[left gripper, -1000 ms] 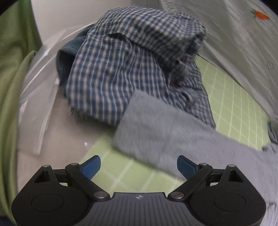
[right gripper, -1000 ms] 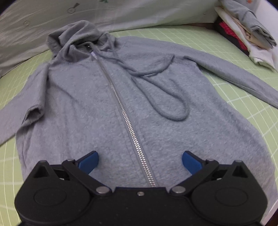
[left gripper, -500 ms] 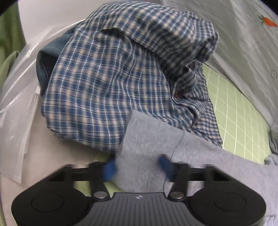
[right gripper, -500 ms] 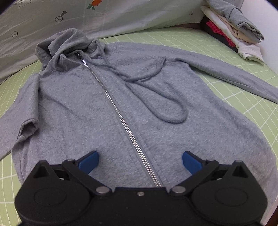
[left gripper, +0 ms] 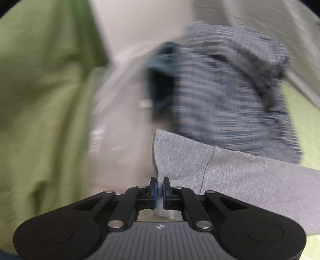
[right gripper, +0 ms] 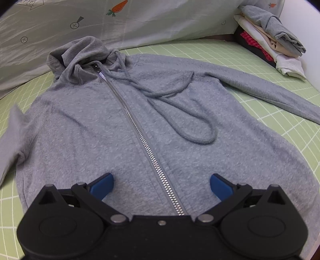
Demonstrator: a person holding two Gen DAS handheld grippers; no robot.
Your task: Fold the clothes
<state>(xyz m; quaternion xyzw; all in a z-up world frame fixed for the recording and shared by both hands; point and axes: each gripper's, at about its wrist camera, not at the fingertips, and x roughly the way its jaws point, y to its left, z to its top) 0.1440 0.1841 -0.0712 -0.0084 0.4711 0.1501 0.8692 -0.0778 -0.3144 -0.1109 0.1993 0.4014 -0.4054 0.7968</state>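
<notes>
My left camera sits low and close, looking along my fingers (left gripper: 154, 192) at the hoodie (left gripper: 230, 170) cuff. My right one looks from above, forward over that same hoodie (right gripper: 100, 128).

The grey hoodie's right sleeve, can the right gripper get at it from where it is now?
Probably yes. The right gripper is open above the grey zip hoodie, and that long grey sleeve lies flat and uncovered on the green grid mat.

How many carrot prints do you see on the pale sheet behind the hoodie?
2. One carrot print is at the top, above the hood of the grey hoodie; a smaller one is at the top right, above the stack of folded clothes. Others may be hidden.
</notes>
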